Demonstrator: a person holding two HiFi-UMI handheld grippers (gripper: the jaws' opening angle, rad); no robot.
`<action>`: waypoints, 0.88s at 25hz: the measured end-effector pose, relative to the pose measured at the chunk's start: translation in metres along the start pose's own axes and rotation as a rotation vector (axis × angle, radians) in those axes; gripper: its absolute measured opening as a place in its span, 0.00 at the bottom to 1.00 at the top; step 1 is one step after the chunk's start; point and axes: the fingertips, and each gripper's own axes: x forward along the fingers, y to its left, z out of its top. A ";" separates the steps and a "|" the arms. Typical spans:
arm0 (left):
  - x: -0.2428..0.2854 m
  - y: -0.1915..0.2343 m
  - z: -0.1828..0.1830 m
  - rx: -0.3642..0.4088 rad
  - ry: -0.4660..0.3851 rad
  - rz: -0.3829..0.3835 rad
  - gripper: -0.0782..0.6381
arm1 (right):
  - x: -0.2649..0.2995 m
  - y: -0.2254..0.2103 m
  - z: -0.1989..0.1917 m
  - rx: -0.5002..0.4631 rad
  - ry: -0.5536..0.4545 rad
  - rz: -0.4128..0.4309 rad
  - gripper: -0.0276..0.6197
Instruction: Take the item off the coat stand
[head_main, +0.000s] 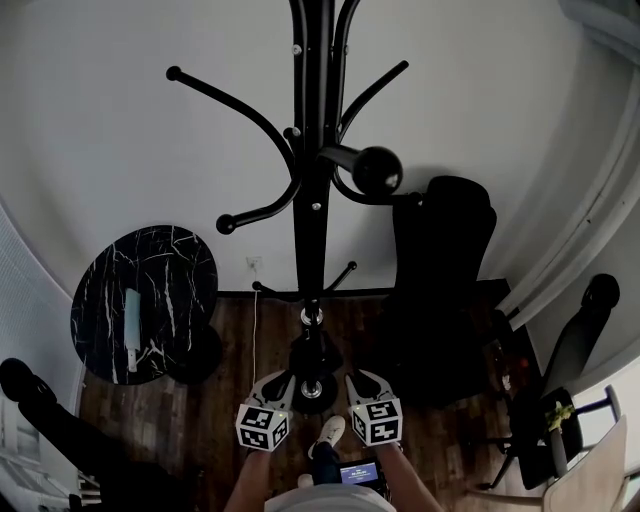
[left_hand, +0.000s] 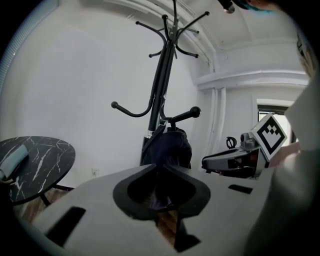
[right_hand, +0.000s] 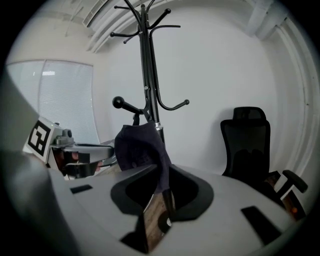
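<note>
White wall behind, coat stand centre frame: dark cloth item beside its pole, pinched in closed jaws of left gripper; right gripper jaws parted around it. Looks soft, light; an edge seems the best hold.

This looks like an office. Behind and to the right of the black coat stand stands a black high-backed office chair. To the stand's left is a round, black marble-patterned worktop. Plain white walls, a wooden floor and window blinds surround it.
</note>
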 end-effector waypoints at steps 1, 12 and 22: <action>0.001 0.001 -0.002 0.004 0.004 0.004 0.14 | 0.003 0.000 0.001 -0.004 0.001 0.005 0.17; 0.018 0.017 -0.017 0.004 0.055 0.059 0.29 | 0.035 0.006 -0.011 -0.025 0.061 0.077 0.28; 0.037 0.024 -0.013 -0.013 0.057 0.049 0.29 | 0.061 0.010 0.005 -0.095 0.037 0.092 0.32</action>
